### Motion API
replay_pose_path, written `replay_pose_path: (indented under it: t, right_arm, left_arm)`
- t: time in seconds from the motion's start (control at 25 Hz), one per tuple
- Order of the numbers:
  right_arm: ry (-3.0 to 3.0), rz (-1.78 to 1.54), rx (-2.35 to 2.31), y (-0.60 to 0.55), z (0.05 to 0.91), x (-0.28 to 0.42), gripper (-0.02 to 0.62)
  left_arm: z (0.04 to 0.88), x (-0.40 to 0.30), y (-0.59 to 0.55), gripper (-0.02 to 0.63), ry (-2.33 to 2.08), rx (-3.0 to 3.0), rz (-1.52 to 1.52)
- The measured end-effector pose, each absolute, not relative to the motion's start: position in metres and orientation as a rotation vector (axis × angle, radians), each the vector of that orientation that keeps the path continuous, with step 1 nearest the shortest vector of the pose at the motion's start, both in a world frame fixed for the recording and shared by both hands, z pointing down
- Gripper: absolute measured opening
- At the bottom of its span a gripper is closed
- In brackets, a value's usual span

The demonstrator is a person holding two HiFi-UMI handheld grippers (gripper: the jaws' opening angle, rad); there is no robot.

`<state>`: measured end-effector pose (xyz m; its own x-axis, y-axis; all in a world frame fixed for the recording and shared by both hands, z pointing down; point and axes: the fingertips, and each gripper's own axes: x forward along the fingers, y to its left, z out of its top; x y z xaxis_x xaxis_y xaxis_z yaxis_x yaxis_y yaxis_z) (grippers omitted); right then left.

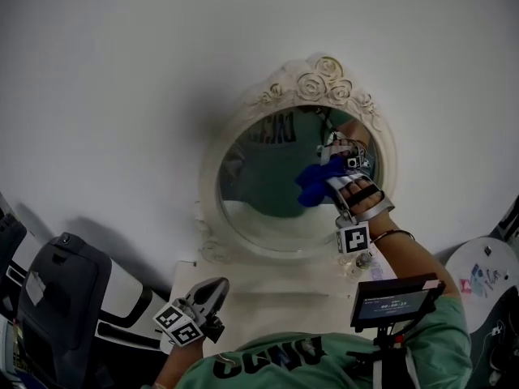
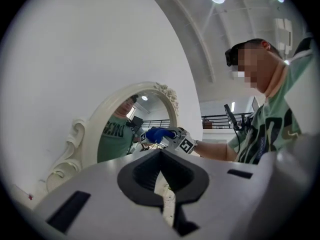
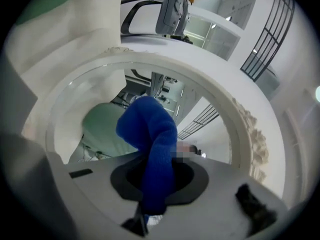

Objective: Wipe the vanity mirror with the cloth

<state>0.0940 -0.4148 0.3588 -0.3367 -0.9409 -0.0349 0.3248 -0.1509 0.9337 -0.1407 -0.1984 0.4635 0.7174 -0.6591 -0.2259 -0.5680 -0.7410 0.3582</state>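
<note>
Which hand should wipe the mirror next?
Right, probably. The right tool is shut on the blue cloth and is up in front of the mirror. The left tool is shut on nothing and sits low, away from the mirror.

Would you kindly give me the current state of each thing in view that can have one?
Vanity mirror: upright against the wall, with the cloth in front of its glass.
Blue cloth: bunched up, clamped in the right tool.
Right tool: shut on the cloth, raised to the mirror.
Left tool: jaws together, holding nothing, held low and clear of the mirror.
</note>
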Motion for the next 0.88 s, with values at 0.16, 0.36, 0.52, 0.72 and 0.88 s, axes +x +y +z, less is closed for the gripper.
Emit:
replay_pose_path:
  t: [0.16,0.36,0.52,0.72,0.88]
  right_arm:
    - [-1.036,-1.556,0.904,-0.416,0.355,0.172,0.049]
    - [-0.992,-1.466,0.968,-0.417,0.353,0.224,0.049]
    - [-0.991,-1.439,0.983,-0.417,0.353,0.228,0.049]
    - [-0.990,-1.403,1.015,-0.411,0.351,0.230,0.049]
    - [-1.076,-1.470,1.018,-0.402,0.344,0.186,0.049]
  left_arm:
    - [0.460,-0.109,-0.207,0.000,-0.885,2.686,-0.482]
    - [0.458,-0.098,-0.209,0.000,-0.868,2.702,-0.474]
    - [0.457,-0.104,-0.205,0.000,-0.898,2.700,-0.479]
    - [0.458,-0.130,-0.192,0.000,-0.981,2.677,-0.489]
    - [0.464,-0.158,-0.184,0.000,-1.059,2.638,-0.502]
